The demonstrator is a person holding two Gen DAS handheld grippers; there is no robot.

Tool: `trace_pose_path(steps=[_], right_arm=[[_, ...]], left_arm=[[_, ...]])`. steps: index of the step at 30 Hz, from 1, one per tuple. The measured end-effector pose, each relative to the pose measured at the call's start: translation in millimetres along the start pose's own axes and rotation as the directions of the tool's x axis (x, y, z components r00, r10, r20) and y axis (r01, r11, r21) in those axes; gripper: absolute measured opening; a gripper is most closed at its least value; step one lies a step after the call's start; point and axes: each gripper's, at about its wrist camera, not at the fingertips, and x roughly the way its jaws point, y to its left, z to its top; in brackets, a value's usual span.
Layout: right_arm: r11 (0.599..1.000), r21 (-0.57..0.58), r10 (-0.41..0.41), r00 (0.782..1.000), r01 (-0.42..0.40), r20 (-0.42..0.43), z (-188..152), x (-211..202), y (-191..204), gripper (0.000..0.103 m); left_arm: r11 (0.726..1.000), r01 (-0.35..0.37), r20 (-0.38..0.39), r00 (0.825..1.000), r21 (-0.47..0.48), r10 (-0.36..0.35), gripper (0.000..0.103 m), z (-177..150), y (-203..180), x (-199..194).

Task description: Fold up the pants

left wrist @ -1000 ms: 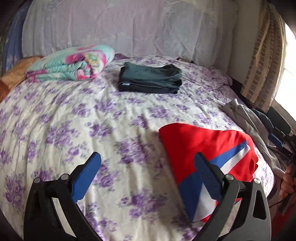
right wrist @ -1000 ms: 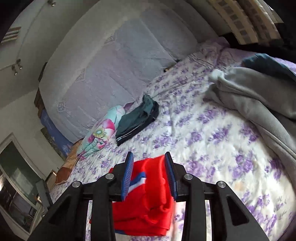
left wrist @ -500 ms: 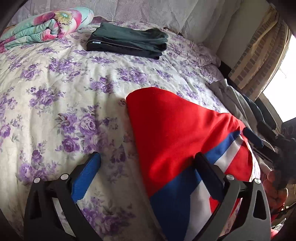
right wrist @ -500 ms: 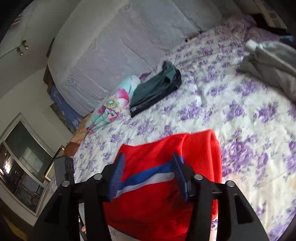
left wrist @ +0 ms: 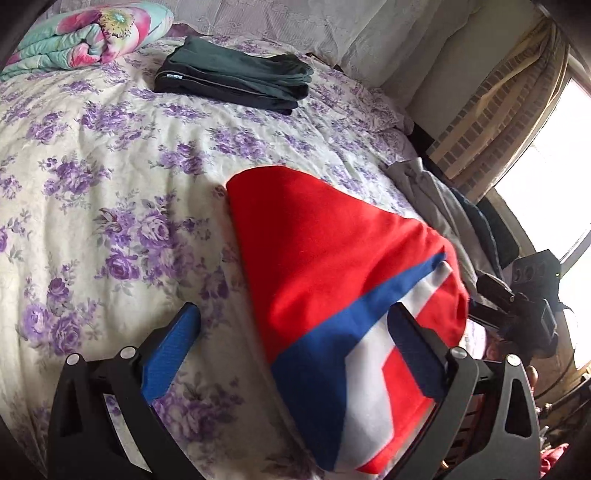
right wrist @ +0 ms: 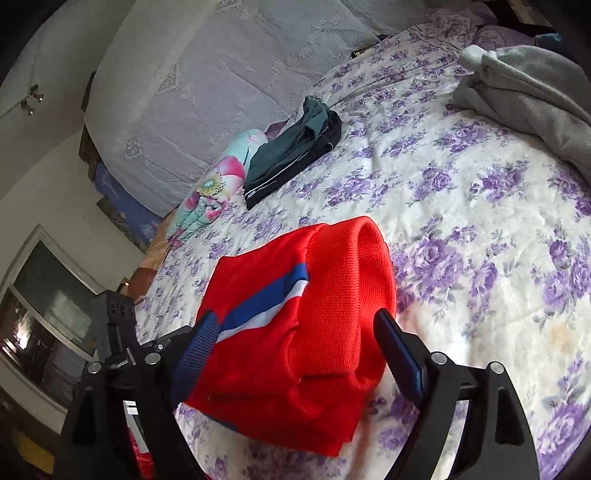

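Background clutter on the purple-flowered white bedsheet [left wrist: 110, 177]

Folded dark green garment [left wrist: 236, 79] lies near the pale quilted headboard [right wrist: 207, 85], just beside a rolled teal-and-pink floral blanket [left wrist: 85, 33]. Crumpled grey cloth [right wrist: 528, 92] sits at the sheet's far edge. Striped beige curtain [left wrist: 498, 107] hangs by the bright window [left wrist: 554, 184].

Floral bed [left wrist: 110, 177] bearing folded red pants [left wrist: 332, 266]

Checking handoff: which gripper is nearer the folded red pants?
Right. The right gripper straddles the red pants, jaws just opened, not gripping. The left gripper is open beside them, one finger over them.
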Motion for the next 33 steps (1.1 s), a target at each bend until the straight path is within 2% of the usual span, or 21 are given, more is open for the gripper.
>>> trace_pose_path(steps=[3,6,9,10,13,15,17,19,21,23,25,27,28,29,31,33], right_arm=[[0.992,0.113,0.065,0.994,-0.054,-0.092,-5,12,-22,0.092],[0.999,0.03,0.041,0.993,-0.038,-0.107,-12,20,-12,0.094],[1.0,-0.01,0.024,0.994,-0.025,-0.11,-16,31,3,0.094],[0.999,-0.029,0.01,0.994,-0.013,-0.104,-17,35,6,0.092],[0.998,-0.059,-0.022,0.997,0.018,-0.073,-18,40,8,0.075],[0.999,-0.043,-0.009,0.998,0.007,-0.057,-18,37,2,0.063],[1.0,-0.005,0.014,0.999,-0.014,-0.047,-18,34,-6,0.057],[1.0,0.001,0.025,0.999,-0.025,-0.045,-17,33,-8,0.056],[0.999,0.012,0.036,0.998,-0.035,-0.052,-17,33,-9,0.06],[0.993,0.067,0.098,0.992,-0.093,-0.081,-13,31,-14,0.075],[0.979,0.146,0.159,0.983,-0.145,-0.095,-9,26,-21,0.076],[0.964,0.212,0.189,0.976,-0.163,-0.11,-6,26,-29,0.075],[0.967,0.211,0.17,0.977,-0.14,-0.131,-3,31,-30,0.071],[0.975,0.193,0.138,0.98,-0.11,-0.14,-2,35,-29,0.062],[0.984,0.159,0.107,0.986,-0.086,-0.13,-2,42,-27,0.049],[0.989,0.131,0.079,0.991,-0.065,-0.106,-5,43,-21,0.043]], left_arm=[[1.0,-0.003,-0.036,0.999,-0.017,0.002,0.098,2,5,14],[0.995,-0.072,-0.042,0.996,0.072,0.075,0.098,0,-12,21],[0.994,-0.061,-0.055,0.996,0.086,0.066,0.098,1,-20,25],[0.996,-0.042,-0.061,0.997,0.078,0.047,0.098,2,-21,26],[0.996,-0.03,-0.052,0.998,0.085,0.035,0.097,1,-23,28],[0.996,-0.025,-0.043,0.999,0.091,0.029,0.096,2,-24,27],[0.996,-0.02,-0.037,0.999,0.088,0.023,0.088,3,-25,27],[0.996,-0.022,-0.033,0.999,0.09,0.025,0.086,5,-27,27],[0.995,-0.031,-0.041,0.999,0.095,0.035,0.087,6,-27,31],[0.997,-0.025,-0.062,0.998,0.075,0.03,0.094,8,-22,35],[0.998,0.003,-0.076,0.997,0.064,0.002,0.098,10,-18,37],[0.997,0.002,-0.08,0.997,0.08,0.004,0.098,10,-18,38],[0.997,-0.001,-0.078,0.997,0.082,0.007,0.098,10,-19,39],[0.996,-0.009,-0.077,0.997,0.085,0.015,0.098,10,-20,41],[0.996,-0.023,-0.074,0.997,0.085,0.029,0.098,12,-22,42],[0.995,-0.049,-0.046,0.998,0.087,0.053,0.084,13,-26,41]])
